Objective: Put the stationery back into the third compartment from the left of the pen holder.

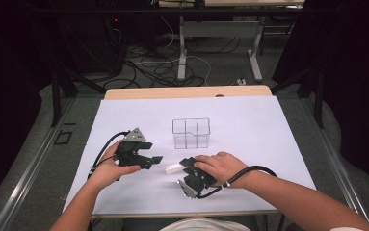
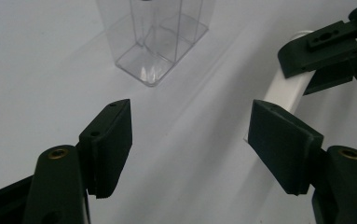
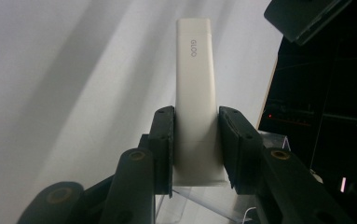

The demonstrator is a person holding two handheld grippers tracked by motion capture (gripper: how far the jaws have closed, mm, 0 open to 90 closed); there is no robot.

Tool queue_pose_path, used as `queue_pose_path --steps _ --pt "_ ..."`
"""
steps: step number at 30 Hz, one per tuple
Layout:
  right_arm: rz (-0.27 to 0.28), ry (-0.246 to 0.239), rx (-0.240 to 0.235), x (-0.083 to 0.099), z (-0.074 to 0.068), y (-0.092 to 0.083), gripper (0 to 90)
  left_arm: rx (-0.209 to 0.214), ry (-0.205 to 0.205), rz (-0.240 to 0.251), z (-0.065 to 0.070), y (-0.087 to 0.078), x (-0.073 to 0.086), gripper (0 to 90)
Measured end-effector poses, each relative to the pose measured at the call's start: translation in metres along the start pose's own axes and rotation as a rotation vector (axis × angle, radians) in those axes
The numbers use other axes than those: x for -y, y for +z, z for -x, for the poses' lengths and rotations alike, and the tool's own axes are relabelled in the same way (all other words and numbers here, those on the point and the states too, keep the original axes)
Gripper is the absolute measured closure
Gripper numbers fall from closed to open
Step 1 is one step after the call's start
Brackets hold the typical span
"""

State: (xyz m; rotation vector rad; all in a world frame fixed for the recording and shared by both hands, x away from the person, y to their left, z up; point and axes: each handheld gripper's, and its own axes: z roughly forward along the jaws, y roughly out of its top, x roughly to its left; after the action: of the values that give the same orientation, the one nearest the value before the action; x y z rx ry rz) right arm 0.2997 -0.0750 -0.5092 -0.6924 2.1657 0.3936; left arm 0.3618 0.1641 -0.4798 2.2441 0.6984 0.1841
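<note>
White stick [image 3: 194, 93] clamped in right gripper [image 3: 195, 140]; left gripper [image 2: 190, 135] open, empty.

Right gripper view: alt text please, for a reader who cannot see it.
The right gripper has its two black jaws shut on a slim white stick printed GLOO, pointing away over the white table. A clear plastic edge shows below.

Setting is a lab recording bay. A white-topped table [image 1: 249, 125] stands between dark curtains [image 1: 350, 57], with loose cables [image 1: 148, 67] strewn across the grey floor [image 1: 220, 62] behind it. Metal bench legs [image 1: 182, 48] stand further back; a rail [image 1: 23, 178] runs along the floor at left. Dark equipment with a red light [image 1: 116, 20] sits at the rear.
</note>
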Motion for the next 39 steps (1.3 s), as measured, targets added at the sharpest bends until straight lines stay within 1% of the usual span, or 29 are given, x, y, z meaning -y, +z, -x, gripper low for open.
queue_pose_path --steps 1,2,3,4,6,7,8,9,10,11,12,13,15,16,17,18,19,21,24,25,26,27,28,32,33,35,37,38,39 --pt "0.009 -0.027 0.007 -0.001 0.002 0.000 66.9 -0.007 0.005 0.003 0.002 0.002 -0.001 31.1" --pt "0.010 -0.028 0.008 -0.001 0.001 0.000 66.9 0.007 0.025 -0.018 0.002 0.002 -0.003 31.1" --pt "0.013 -0.030 0.006 -0.002 0.001 0.000 66.9 0.026 0.038 -0.020 0.002 0.003 -0.004 32.4" --pt "0.018 -0.041 0.010 -0.002 0.001 0.001 66.9 0.050 0.039 -0.028 0.002 0.003 -0.004 35.9" --pt "0.018 -0.039 0.012 -0.003 0.001 0.001 66.9 0.080 0.063 -0.017 0.001 0.006 -0.005 39.5" --pt "0.017 -0.040 0.014 -0.003 0.000 0.000 66.9 0.092 0.060 -0.028 0.001 0.006 -0.005 41.5" --pt "0.020 -0.039 0.010 -0.003 0.000 0.001 66.9 0.102 0.042 -0.036 0.003 0.008 -0.005 42.9" --pt "0.020 -0.041 0.010 -0.003 -0.001 0.001 66.9 0.114 0.061 -0.038 0.002 0.009 -0.005 43.1" --pt "0.021 -0.051 0.013 -0.003 -0.001 0.001 66.9 0.129 0.057 -0.047 0.003 0.010 -0.005 43.4" --pt "0.017 -0.054 0.013 -0.003 -0.002 0.001 66.9 0.137 0.070 -0.053 0.004 0.011 -0.005 43.8" --pt "0.022 -0.055 0.010 -0.003 -0.002 0.002 66.9 0.147 0.064 -0.065 0.005 0.012 -0.006 43.9" --pt "0.021 -0.058 0.013 -0.004 -0.003 0.002 66.9 0.151 0.066 -0.067 0.007 0.014 -0.005 44.0" --pt "0.021 -0.067 0.014 -0.004 -0.003 0.003 66.9 0.159 0.080 -0.091 0.009 0.016 -0.007 44.4" --pt "0.014 -0.096 0.012 -0.004 -0.002 0.003 66.9 0.158 0.087 -0.101 0.010 0.018 -0.007 44.5" --pt "0.019 -0.100 0.019 -0.004 -0.003 0.004 66.9 0.167 0.091 -0.109 0.012 0.019 -0.008 45.0" --pt "0.003 -0.114 0.010 -0.005 -0.002 0.003 66.8 0.172 0.096 -0.119 0.013 0.020 -0.008 45.9" --pt "0.016 -0.120 0.021 -0.005 -0.003 0.004 66.9 0.176 0.101 -0.128 0.014 0.022 -0.009 46.3" --pt "0.018 -0.129 0.024 -0.005 -0.003 0.005 66.9 0.172 0.100 -0.133 0.017 0.026 -0.011 46.9" --pt "0.014 -0.155 0.030 -0.006 -0.002 0.005 66.9 0.188 0.110 -0.159 0.020 0.030 -0.014 48.4" --pt "0.016 -0.159 0.033 -0.006 -0.002 0.005 66.9 0.202 0.116 -0.174 0.020 0.031 -0.015 49.0" --pt "0.021 -0.164 0.037 -0.006 -0.002 0.005 66.9 0.197 0.119 -0.177 0.022 0.033 -0.015 50.0" --pt "0.023 -0.178 0.044 -0.007 -0.001 0.005 66.8 0.187 0.134 -0.194 0.023 0.034 -0.016 50.7" --pt "0.019 -0.173 0.045 -0.007 -0.002 0.005 66.9 0.188 0.137 -0.201 0.024 0.036 -0.017 51.4" --pt "0.021 -0.188 0.052 -0.008 -0.001 0.005 66.8 0.197 0.146 -0.219 0.027 0.041 -0.020 54.0" --pt "0.030 -0.197 0.056 -0.008 0.000 0.005 66.8 0.194 0.149 -0.227 0.027 0.042 -0.021 55.4" --pt "0.029 -0.187 0.059 -0.009 0.000 0.005 66.8 0.196 0.153 -0.228 0.028 0.044 -0.022 57.0" --pt "0.028 -0.194 0.056 -0.009 0.000 0.005 66.8 0.207 0.155 -0.236 0.029 0.045 -0.023 59.6" --pt "0.028 -0.196 0.056 -0.009 0.000 0.005 66.9 0.216 0.151 -0.230 0.030 0.046 -0.023 60.9" --pt "0.028 -0.196 0.056 -0.009 0.000 0.005 66.8 0.208 0.164 -0.246 0.030 0.046 -0.024 61.3"
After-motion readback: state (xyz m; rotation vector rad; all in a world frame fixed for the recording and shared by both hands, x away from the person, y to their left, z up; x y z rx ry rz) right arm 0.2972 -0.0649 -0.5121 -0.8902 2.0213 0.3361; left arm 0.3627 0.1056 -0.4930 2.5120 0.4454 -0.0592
